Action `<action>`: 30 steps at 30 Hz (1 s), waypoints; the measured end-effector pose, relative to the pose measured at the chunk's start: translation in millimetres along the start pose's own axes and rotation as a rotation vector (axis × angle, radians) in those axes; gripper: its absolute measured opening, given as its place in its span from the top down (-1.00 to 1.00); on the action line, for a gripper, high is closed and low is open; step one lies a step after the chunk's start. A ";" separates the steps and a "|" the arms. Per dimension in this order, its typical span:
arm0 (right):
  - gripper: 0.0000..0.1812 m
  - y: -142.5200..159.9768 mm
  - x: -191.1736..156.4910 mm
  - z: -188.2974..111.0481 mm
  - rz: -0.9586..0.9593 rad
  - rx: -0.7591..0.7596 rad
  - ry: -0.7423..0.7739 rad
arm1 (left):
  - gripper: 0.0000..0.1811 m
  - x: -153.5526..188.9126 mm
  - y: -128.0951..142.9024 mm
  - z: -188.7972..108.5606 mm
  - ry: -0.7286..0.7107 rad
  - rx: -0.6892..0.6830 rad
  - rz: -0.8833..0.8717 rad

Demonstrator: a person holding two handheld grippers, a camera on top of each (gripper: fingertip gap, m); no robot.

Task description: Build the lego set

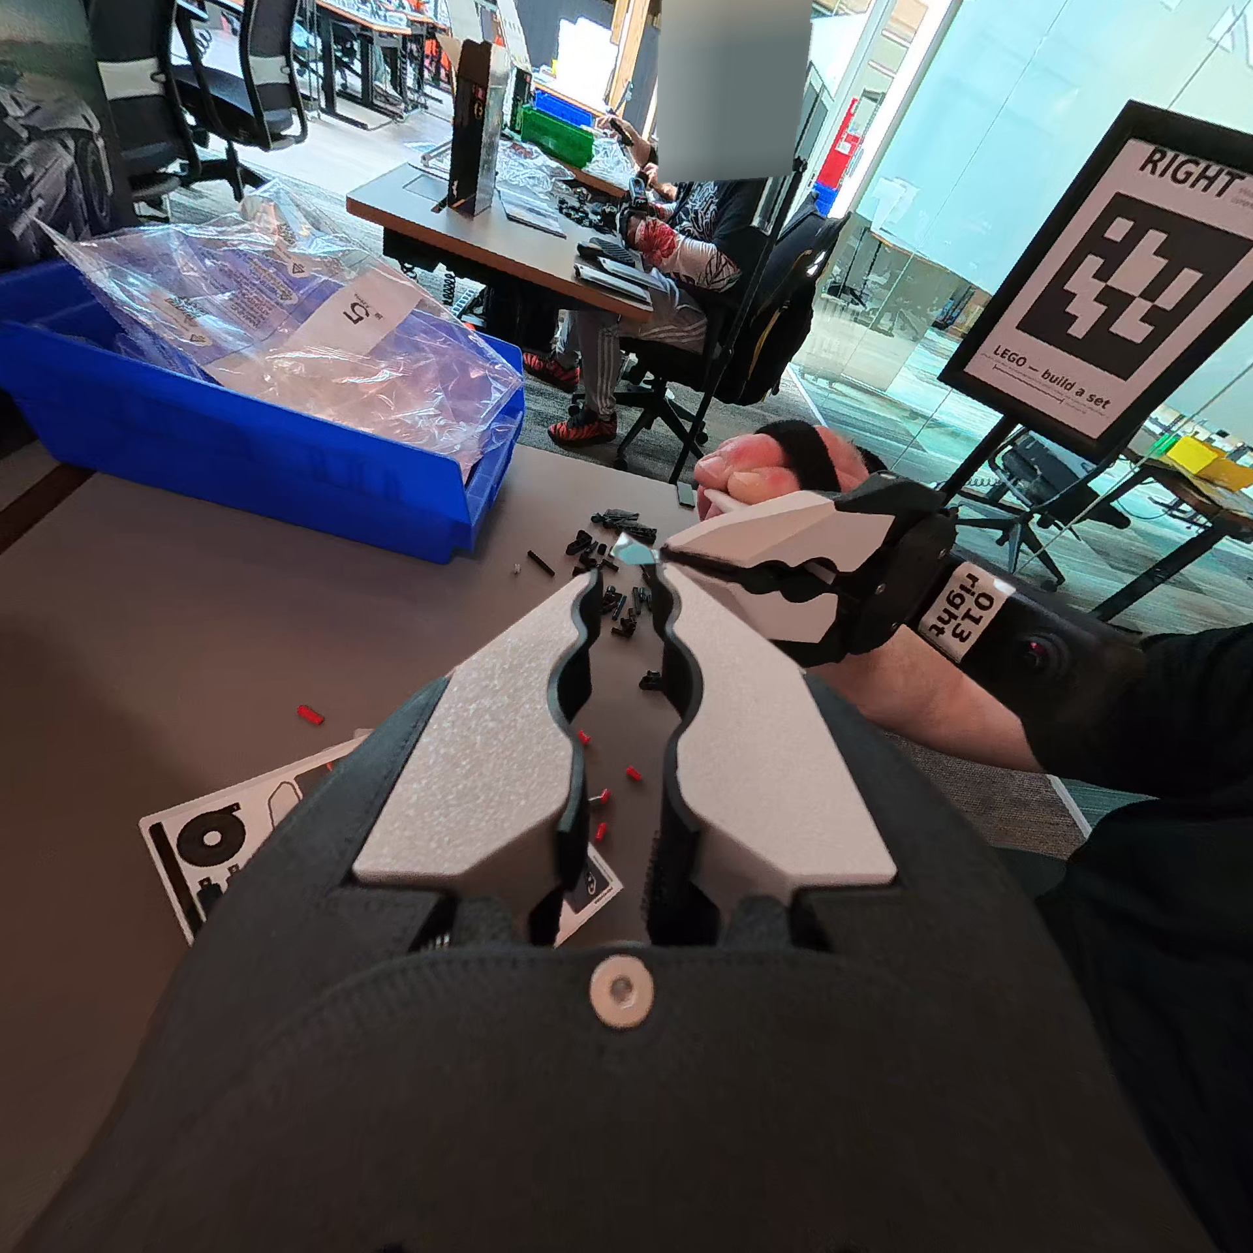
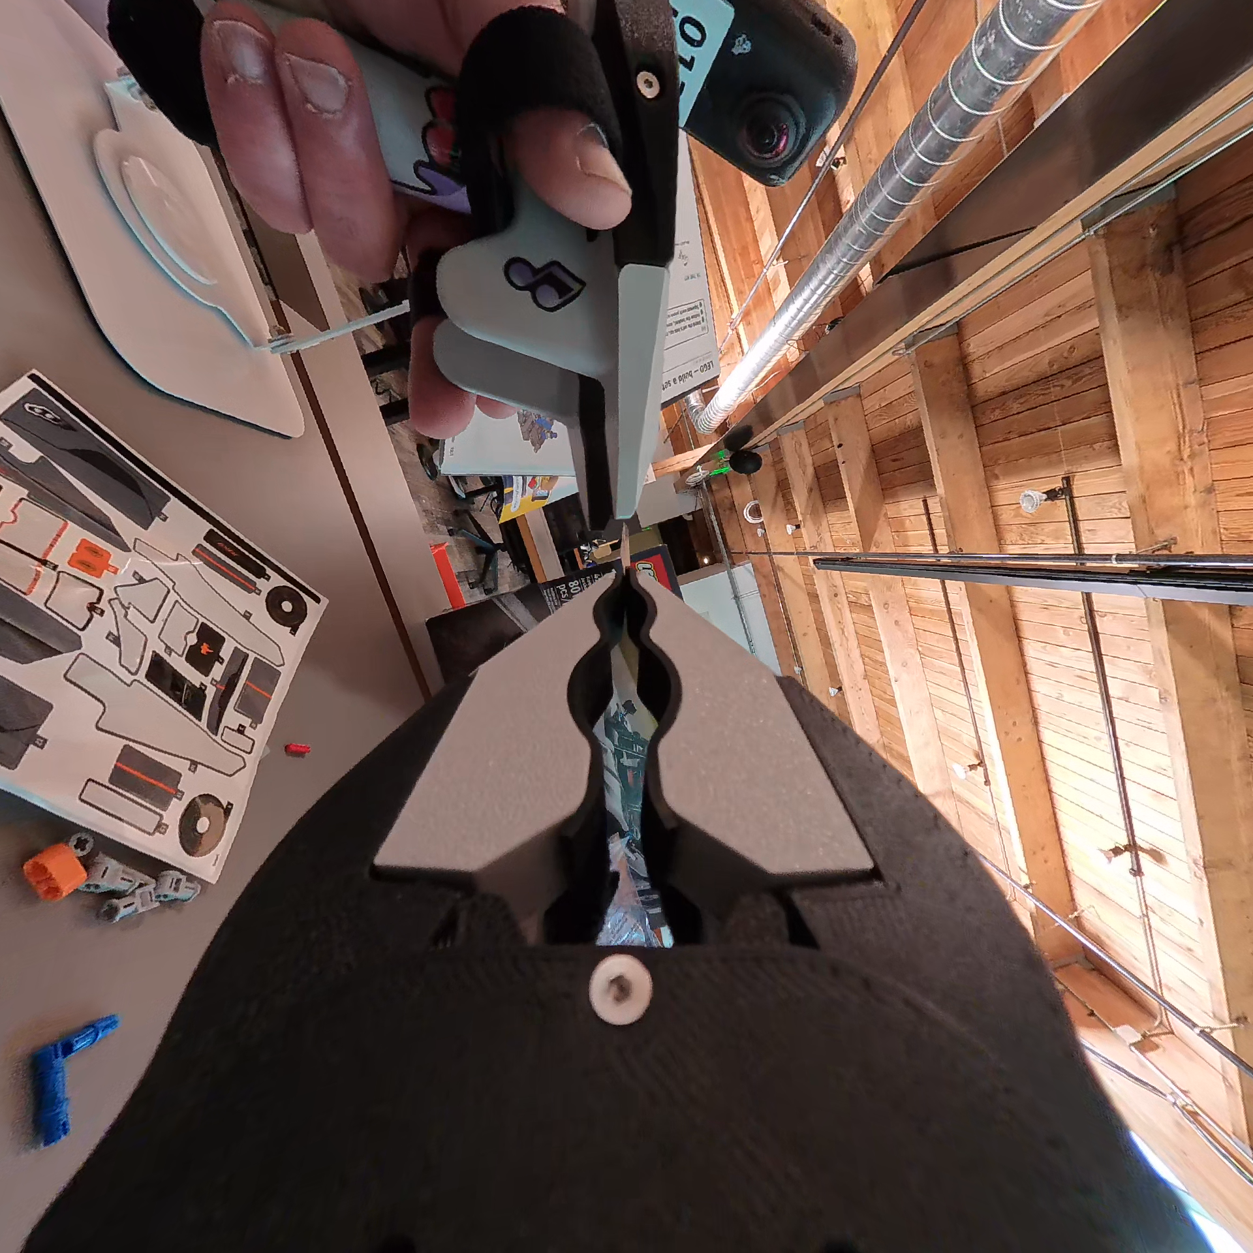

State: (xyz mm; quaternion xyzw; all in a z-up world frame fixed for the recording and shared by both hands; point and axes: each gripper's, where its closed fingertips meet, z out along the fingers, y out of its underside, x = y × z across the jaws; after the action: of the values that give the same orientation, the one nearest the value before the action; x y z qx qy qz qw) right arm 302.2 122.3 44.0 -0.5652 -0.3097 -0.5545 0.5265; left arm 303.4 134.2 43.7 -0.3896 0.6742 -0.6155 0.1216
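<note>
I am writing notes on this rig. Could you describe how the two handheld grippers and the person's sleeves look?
Both the left gripper and the right gripper have pale grey, faceted fingers with wavy black inner pads, on a textured black body with a silver screw. The right gripper carries a white label band and a black camera. A black strap crosses the hand; the sleeve is black.

**Surroundings, non-task items**

A framed sign [image 1: 1112,271] with a black-and-white marker is seen standing at right. A seated person [image 1: 668,271] is noted at a far desk [image 1: 474,230]. Office chairs [image 1: 224,88] are observed at back left. Overhead, wooden ceiling joists [image 2: 1017,610] and a silver duct [image 2: 881,210] are recorded.
</note>
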 end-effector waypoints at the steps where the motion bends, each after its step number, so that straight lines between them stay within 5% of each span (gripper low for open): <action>1: 1.00 -0.4 -0.7 0.2 -0.004 -0.001 -0.001 | 0.88 0.6 0.1 0.4 0.001 0.000 0.000; 30: 0.90 -5.6 -5.7 1.0 0.030 0.013 -0.027 | 1.00 4.0 -5.8 0.9 -0.086 0.009 0.127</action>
State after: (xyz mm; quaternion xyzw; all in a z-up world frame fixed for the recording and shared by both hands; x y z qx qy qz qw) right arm 296.2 126.0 40.2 -0.5739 -0.3119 -0.5365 0.5343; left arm 303.5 131.2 50.2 -0.3716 0.6888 -0.5923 0.1912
